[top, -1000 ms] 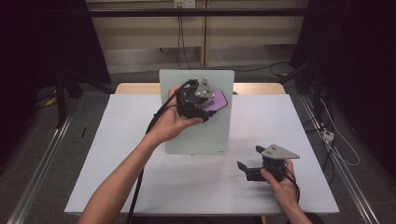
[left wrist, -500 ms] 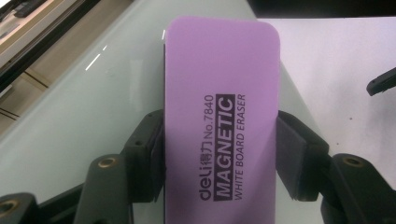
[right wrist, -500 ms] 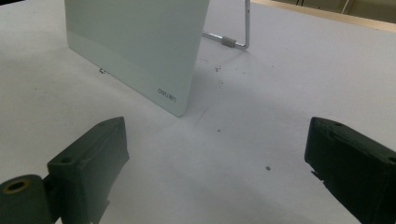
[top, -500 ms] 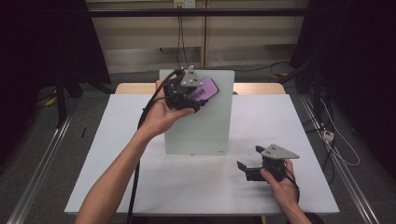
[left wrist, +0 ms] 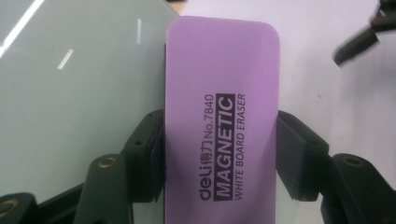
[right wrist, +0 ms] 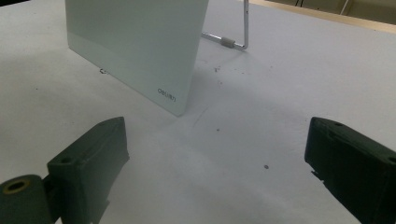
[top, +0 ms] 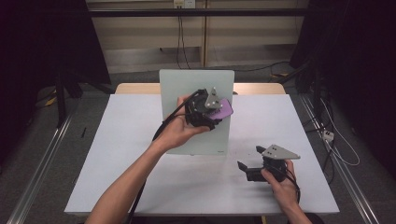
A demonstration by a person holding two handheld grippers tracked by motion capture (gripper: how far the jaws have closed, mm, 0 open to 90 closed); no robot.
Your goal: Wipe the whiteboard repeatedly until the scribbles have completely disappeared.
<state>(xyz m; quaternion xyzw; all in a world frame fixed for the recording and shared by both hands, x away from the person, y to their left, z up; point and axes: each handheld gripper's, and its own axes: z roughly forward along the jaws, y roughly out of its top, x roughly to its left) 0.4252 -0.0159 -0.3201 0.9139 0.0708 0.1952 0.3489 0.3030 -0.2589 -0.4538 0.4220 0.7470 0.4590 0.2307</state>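
A pale green glass whiteboard (top: 196,88) stands tilted on the white table, propped by a wire stand (right wrist: 236,39). My left gripper (top: 212,112) is shut on a purple magnetic whiteboard eraser (top: 225,108) and holds it at the board's right side. In the left gripper view the eraser (left wrist: 219,126) sits squeezed between the two black pads (left wrist: 292,158), with the board (left wrist: 79,93) behind it. My right gripper (top: 250,170) rests low on the table at the front right, jaws wide open and nothing between them; it faces the board's lower corner (right wrist: 159,60).
The white table (top: 116,154) has bare room left of the board and along the front. A wooden edge (top: 135,87) shows behind the board. Cables hang at the back wall, and metal rails (top: 42,154) run along the floor on both sides.
My left gripper swung the eraser from the board's upper middle up towards the top, then down and right to the board's right side. The right gripper has stayed put.
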